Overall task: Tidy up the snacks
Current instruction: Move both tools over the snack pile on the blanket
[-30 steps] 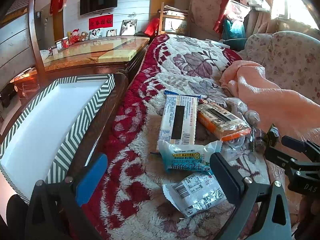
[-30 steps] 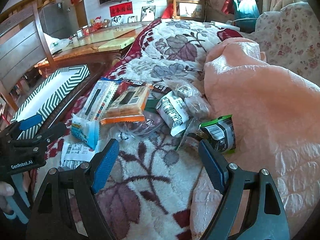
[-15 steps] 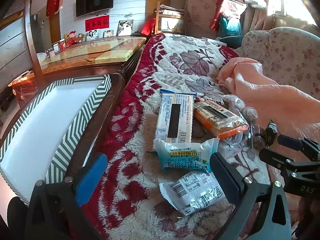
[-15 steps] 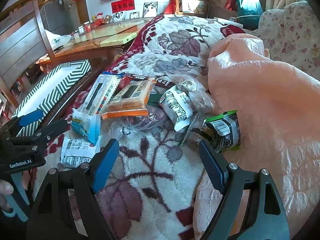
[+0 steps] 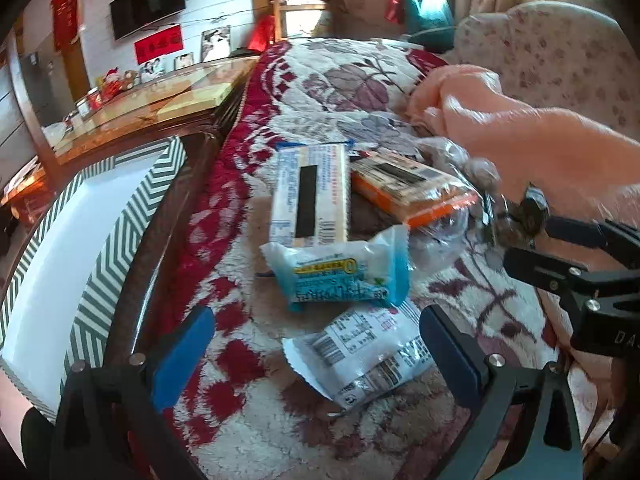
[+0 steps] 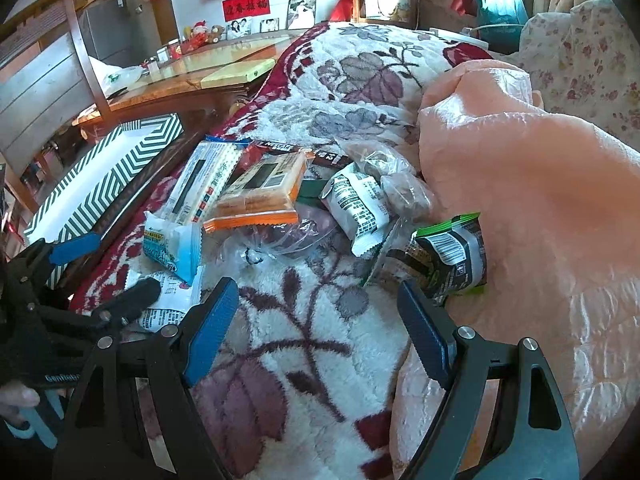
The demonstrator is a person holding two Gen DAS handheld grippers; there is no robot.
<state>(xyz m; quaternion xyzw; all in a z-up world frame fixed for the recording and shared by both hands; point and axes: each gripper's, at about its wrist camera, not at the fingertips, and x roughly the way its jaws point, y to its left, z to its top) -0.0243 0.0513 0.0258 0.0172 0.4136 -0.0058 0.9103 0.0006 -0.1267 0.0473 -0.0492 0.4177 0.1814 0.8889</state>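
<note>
The snacks lay in a loose heap on the floral blanket (image 6: 320, 360): a white barcoded packet (image 5: 360, 356) nearest, a blue-and-white pouch (image 5: 340, 276) overlapping it, then a long cracker pack (image 5: 308, 196), an orange-edged pack (image 5: 412, 188) and, nearer the peach cloth (image 6: 540, 184), a green-and-black packet (image 6: 452, 256). The striped box (image 5: 100, 240) beside the blanket showed only a bare white interior, so sorting seemed barely begun. The left gripper (image 5: 316, 344) hung wide apart over the white packet, holding nothing; the right gripper (image 6: 316, 320) was likewise spread and empty, near the green packet.
</note>
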